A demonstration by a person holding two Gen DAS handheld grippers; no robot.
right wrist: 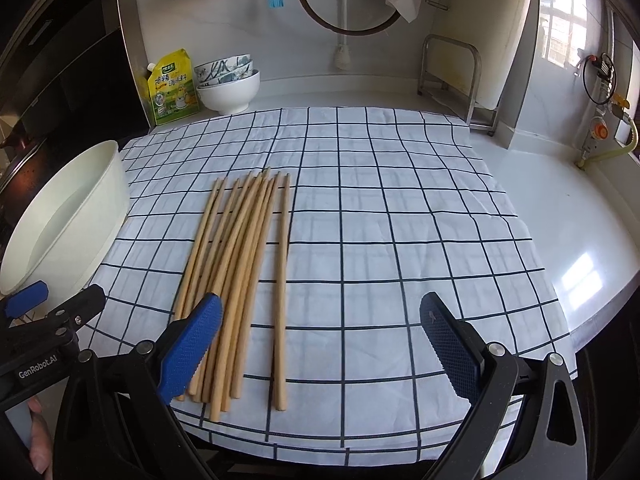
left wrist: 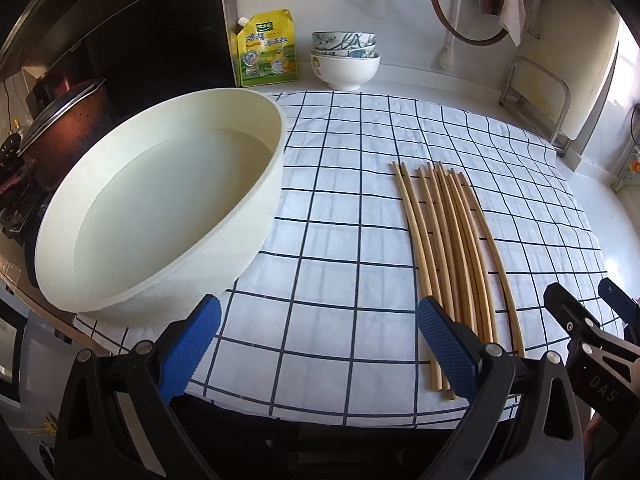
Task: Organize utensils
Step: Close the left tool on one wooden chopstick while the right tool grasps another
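Several wooden chopsticks [left wrist: 452,240] lie side by side on a white checked cloth [left wrist: 340,200], tips pointing away; they also show in the right wrist view [right wrist: 240,272]. A large cream basin [left wrist: 160,208] holding water sits at the cloth's left, seen at the left edge in the right wrist view [right wrist: 64,220]. My left gripper [left wrist: 320,340] is open and empty, near the front edge, between basin and chopsticks. My right gripper [right wrist: 320,344] is open and empty, just right of the chopsticks' near ends; its left pad overlaps them in view.
Stacked bowls [left wrist: 344,56] and a yellow pouch [left wrist: 266,48] stand at the back wall. A metal rack [right wrist: 452,80] with a cutting board stands at the back right. A pot with lid [left wrist: 60,120] sits left of the basin. White counter [right wrist: 560,220] lies to the right.
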